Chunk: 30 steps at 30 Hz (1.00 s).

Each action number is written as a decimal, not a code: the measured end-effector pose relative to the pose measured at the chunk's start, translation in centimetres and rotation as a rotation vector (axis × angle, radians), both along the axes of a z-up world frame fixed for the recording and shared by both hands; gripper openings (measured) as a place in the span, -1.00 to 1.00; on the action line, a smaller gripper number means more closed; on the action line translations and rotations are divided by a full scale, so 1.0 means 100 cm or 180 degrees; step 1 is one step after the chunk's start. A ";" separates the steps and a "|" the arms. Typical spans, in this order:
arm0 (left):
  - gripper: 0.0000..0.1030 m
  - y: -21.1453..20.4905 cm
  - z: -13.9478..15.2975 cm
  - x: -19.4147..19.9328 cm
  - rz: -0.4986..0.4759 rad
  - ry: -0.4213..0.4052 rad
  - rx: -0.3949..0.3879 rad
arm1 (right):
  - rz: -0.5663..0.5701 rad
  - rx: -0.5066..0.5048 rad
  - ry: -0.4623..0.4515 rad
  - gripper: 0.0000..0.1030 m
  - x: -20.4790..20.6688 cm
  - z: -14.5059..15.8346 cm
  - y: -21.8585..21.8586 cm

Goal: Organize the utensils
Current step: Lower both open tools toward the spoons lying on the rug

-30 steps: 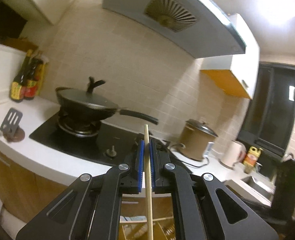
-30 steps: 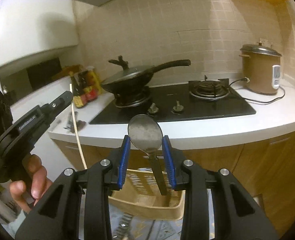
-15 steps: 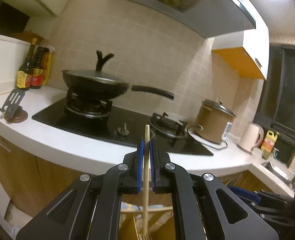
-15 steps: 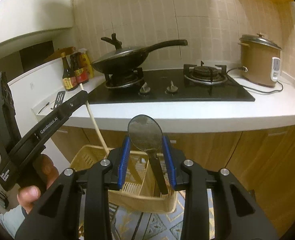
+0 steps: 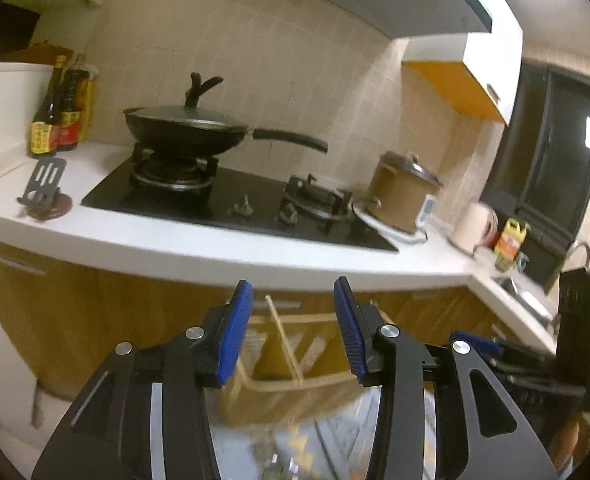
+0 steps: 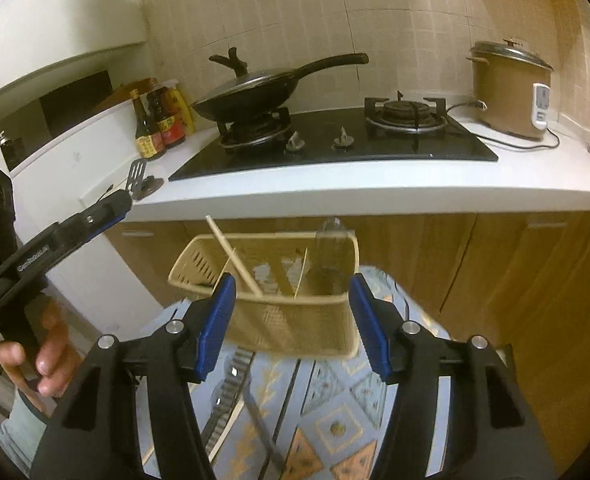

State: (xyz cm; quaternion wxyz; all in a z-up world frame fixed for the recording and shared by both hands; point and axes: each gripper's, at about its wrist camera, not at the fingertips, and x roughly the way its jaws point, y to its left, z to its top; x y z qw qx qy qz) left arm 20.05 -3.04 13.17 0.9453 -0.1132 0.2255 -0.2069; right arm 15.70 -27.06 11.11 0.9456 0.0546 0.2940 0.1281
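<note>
Beige slotted utensil basket (image 6: 295, 312) standing on a patterned blue cloth (image 6: 335, 412) below the white counter edge (image 6: 375, 196), split by thin dividers into compartments. One pale wooden chopstick (image 6: 233, 256) leaning in the left-hand part, top tilted up and left above the rim; seen from the left wrist as a slanted stick (image 5: 285, 340) inside the basket (image 5: 315, 384). Blurred grey spoon (image 6: 329, 248) upright in the right compartment, bowl end near the rim; exact seating not discernible. Left gripper (image 5: 293, 332) spread wide, blue pads (image 5: 235, 332) apart, grasping nothing. Right gripper (image 6: 291, 320) likewise released, pads either side of the basket and clear of it. More utensils lying on the cloth near the right gripper, blurred. Wooden cabinet fronts (image 6: 495, 280) just behind the basket; counter overhang above it. Wok (image 6: 251, 92) on the hob (image 6: 335, 152) and rice cooker (image 6: 507, 92) well apart, far side.
</note>
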 end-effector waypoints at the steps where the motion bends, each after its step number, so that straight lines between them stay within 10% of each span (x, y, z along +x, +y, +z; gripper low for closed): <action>1: -0.22 0.002 0.001 -0.008 -0.0046 0.0070 0.0073 | -0.0009 -0.0049 0.0033 0.07 -0.006 -0.001 0.002; 15: -0.22 -0.004 -0.058 -0.043 -0.0541 0.1044 0.0646 | 0.0149 -0.0340 0.0691 0.07 -0.042 -0.066 0.029; 30: -0.22 -0.019 -0.169 -0.016 -0.0528 0.1716 0.0598 | 0.0317 -0.0409 0.1084 -0.30 -0.035 -0.157 0.058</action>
